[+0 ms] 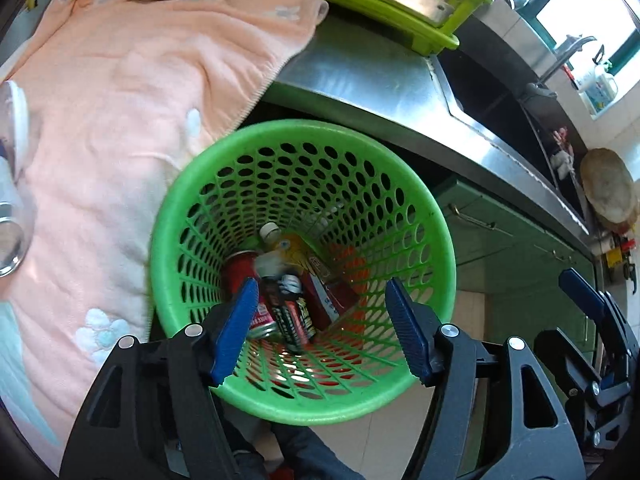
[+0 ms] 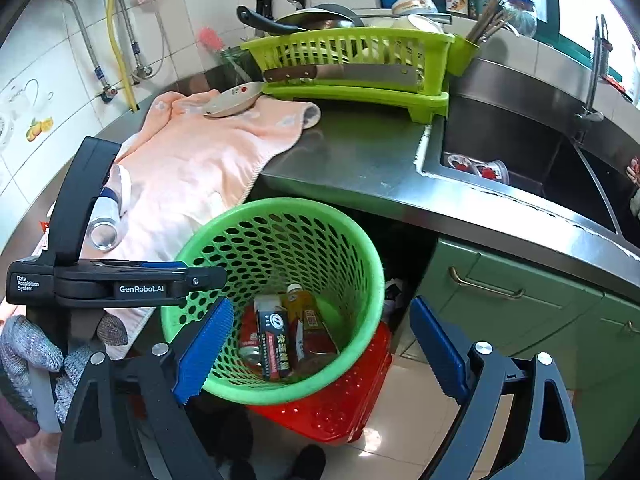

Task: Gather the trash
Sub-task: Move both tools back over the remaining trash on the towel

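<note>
A green perforated trash basket (image 1: 192, 216) (image 2: 360, 264) stands on the floor below the counter edge. It holds a red can (image 1: 236, 268) (image 2: 250, 340), a yellow bottle (image 1: 288, 246) (image 2: 298, 302), black cartons (image 1: 294, 316) (image 2: 272, 340) and a red carton (image 2: 316, 334). My left gripper (image 1: 320, 320) is open and empty right above the basket's mouth; it also shows in the right wrist view (image 2: 116, 280). My right gripper (image 2: 320, 344) is open and empty above the basket. A silver can (image 2: 105, 228) (image 1: 10, 236) lies on the pink towel (image 1: 120, 100) (image 2: 192, 160).
A plate (image 2: 234, 100) sits on the towel's far end. A green dish rack (image 2: 352, 64) with a cleaver stands at the back of the steel counter (image 2: 352, 152). A sink (image 2: 520, 148) is to the right. A red basket (image 2: 340, 404) lies under the green one. Green cabinets (image 2: 520, 304) line the right.
</note>
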`<state>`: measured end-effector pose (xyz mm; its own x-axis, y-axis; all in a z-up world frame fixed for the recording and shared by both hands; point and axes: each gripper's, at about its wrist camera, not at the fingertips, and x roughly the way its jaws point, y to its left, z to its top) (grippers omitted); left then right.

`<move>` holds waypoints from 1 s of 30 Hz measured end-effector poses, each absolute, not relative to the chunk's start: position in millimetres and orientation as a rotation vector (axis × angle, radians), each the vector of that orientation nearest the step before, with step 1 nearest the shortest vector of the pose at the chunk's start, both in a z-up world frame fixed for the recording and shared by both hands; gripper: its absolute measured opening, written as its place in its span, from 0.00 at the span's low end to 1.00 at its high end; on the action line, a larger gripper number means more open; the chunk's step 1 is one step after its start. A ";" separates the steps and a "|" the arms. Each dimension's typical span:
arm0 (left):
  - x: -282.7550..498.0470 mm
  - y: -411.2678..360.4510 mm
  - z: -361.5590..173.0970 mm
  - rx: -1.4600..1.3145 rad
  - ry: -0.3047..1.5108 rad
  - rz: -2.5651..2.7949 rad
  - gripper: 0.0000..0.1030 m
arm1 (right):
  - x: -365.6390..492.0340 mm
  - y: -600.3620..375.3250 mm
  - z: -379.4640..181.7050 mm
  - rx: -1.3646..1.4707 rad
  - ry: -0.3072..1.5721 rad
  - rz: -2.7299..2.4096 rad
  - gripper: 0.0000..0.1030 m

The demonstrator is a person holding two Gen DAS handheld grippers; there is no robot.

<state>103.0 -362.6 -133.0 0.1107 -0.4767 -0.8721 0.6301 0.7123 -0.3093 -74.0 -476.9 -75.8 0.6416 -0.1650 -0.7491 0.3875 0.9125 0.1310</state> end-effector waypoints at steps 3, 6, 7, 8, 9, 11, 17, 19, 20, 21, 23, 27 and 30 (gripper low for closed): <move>104.4 -343.7 -123.0 0.142 1.184 -0.806 0.64 | -67.2 -466.8 -68.8 0.277 0.806 -0.296 0.84; 108.8 -314.0 -111.8 0.117 1.158 -0.779 0.64 | -56.8 -454.7 -62.5 0.269 0.796 -0.264 0.84; 110.2 -305.8 -109.4 0.109 1.154 -0.770 0.64 | -51.3 -448.1 -60.3 0.265 0.791 -0.249 0.84; 111.8 -296.0 -107.2 0.101 1.149 -0.756 0.64 | -47.9 -443.4 -59.2 0.261 0.790 -0.241 0.84; 113.5 -285.5 -105.0 0.094 1.145 -0.740 0.64 | -42.0 -436.4 -57.8 0.256 0.790 -0.224 0.84; 117.3 -260.6 -100.3 0.074 1.133 -0.707 0.64 | -33.1 -425.9 -55.7 0.246 0.790 -0.197 0.84; 127.1 -183.1 -86.3 0.033 1.082 -0.559 0.64 | 1.1 -386.6 -50.0 0.198 0.799 -0.110 0.84; 130.5 -157.9 -80.7 0.015 1.061 -0.509 0.64 | 14.4 -371.7 -48.6 0.186 0.803 -0.077 0.84; 132.1 -144.8 -78.4 0.009 1.050 -0.483 0.64 | 19.7 -365.2 -48.4 0.181 0.807 -0.062 0.84; 132.5 -137.1 -77.0 0.006 1.044 -0.470 0.64 | 26.1 -357.6 -47.8 0.174 0.809 -0.043 0.84; 135.3 -113.3 -72.1 -0.003 1.022 -0.422 0.64 | 38.3 -344.9 -46.9 0.159 0.814 -0.010 0.84; 140.9 -72.4 -63.2 -0.028 0.984 -0.321 0.64 | 65.6 -319.7 -47.6 0.126 0.830 0.061 0.84; 146.4 -44.5 -57.0 -0.057 0.962 -0.269 0.64 | 91.2 -298.8 -49.5 0.101 0.848 0.118 0.84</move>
